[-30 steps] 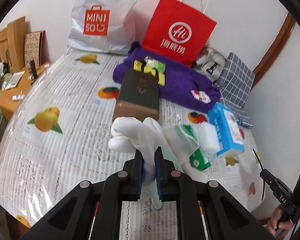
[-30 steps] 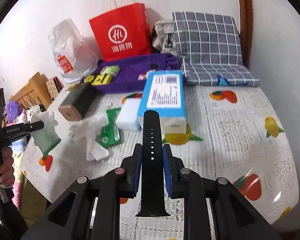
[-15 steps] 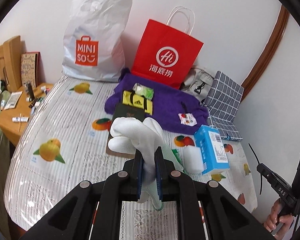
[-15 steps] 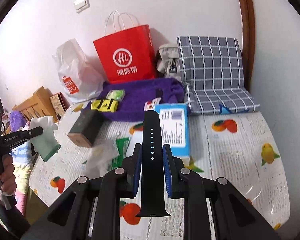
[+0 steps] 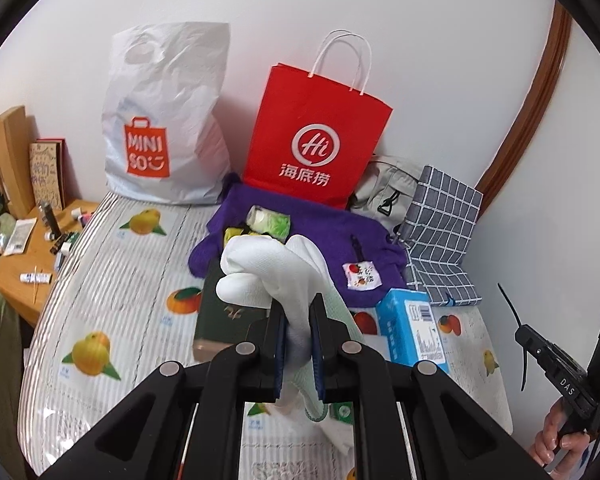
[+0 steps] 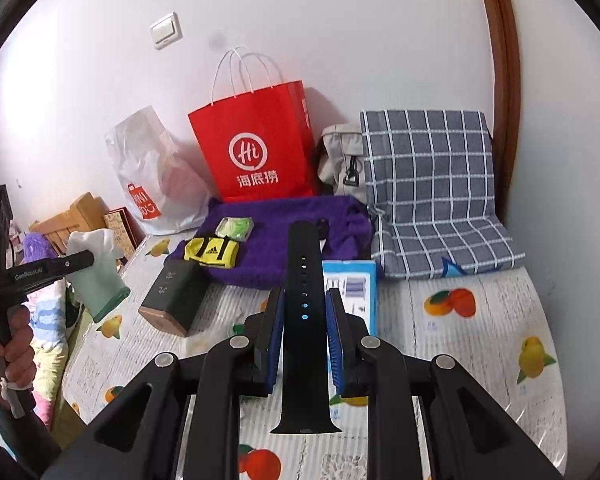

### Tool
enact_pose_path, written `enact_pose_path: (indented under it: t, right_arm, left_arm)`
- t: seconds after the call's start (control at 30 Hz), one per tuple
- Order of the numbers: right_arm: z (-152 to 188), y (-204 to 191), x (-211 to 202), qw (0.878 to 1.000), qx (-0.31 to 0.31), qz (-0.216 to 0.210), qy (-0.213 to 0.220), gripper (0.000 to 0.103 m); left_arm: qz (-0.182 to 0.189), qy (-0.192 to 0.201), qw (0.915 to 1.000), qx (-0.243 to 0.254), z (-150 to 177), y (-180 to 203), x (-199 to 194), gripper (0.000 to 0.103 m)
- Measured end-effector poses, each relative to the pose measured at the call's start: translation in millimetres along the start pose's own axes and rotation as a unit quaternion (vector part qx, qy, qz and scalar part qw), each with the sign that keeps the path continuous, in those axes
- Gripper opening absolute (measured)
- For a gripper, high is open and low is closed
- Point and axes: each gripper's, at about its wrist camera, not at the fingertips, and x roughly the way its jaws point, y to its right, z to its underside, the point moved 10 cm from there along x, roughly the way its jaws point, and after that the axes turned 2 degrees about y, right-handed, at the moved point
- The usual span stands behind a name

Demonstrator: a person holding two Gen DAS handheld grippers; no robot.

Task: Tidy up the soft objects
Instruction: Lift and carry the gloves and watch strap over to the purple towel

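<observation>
Left gripper (image 5: 298, 344): clamped on a white glove (image 5: 276, 276), raised above the bed (image 5: 112, 280); the glove's pale green cuff hangs below the pads.
White glove: its fingers bunch up and forward past the fingertips; from the right wrist view it shows far to the left (image 6: 96, 272), off the bed's edge.
Right gripper (image 6: 304, 340): closed on a black watch strap (image 6: 305, 280), held upright between the blue pads, its holed end pointing forward.
Dark green box (image 5: 220, 316): lies on the bed just beyond the left gripper.
Blue box (image 5: 412, 332): ahead and to the right of the left gripper.
Purple towel (image 6: 292, 216): straight ahead of the right gripper, carrying a yellow pouch (image 6: 211, 253).
Red paper bag (image 6: 256, 148): stands behind the towel, against the wall.
</observation>
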Motion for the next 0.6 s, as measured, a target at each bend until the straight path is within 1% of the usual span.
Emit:
enact_pose_path:
  t: [0.2,0.4,0.5,0.6]
  right_arm:
    - [-20.5,1.3,10.6,1.0,-0.004,-0.005,0.01,0.02]
    - [-37.9,0.3,30.2,1.0,-0.01,-0.008,0.012,0.02]
    - [-45.3,-0.8,41.3,1.0,-0.01,-0.01,0.011,0.02]
    - [-53.2,-2.5,52.0,1.0,-0.01,-0.015,0.011,0.02]
  left_arm:
    - [-0.001,0.005,0.9999,0.014,-19.1,10.0,9.6,0.011]
    - [-0.006,0.002,0.9999,0.013,-34.8,7.8,27.1,0.011]
    - [-0.004,0.001,0.9999,0.013,-40.0,6.0,35.2,0.011]
    - [0.005,0.009,0.9999,0.014,-47.9,5.9,41.0,0.011]
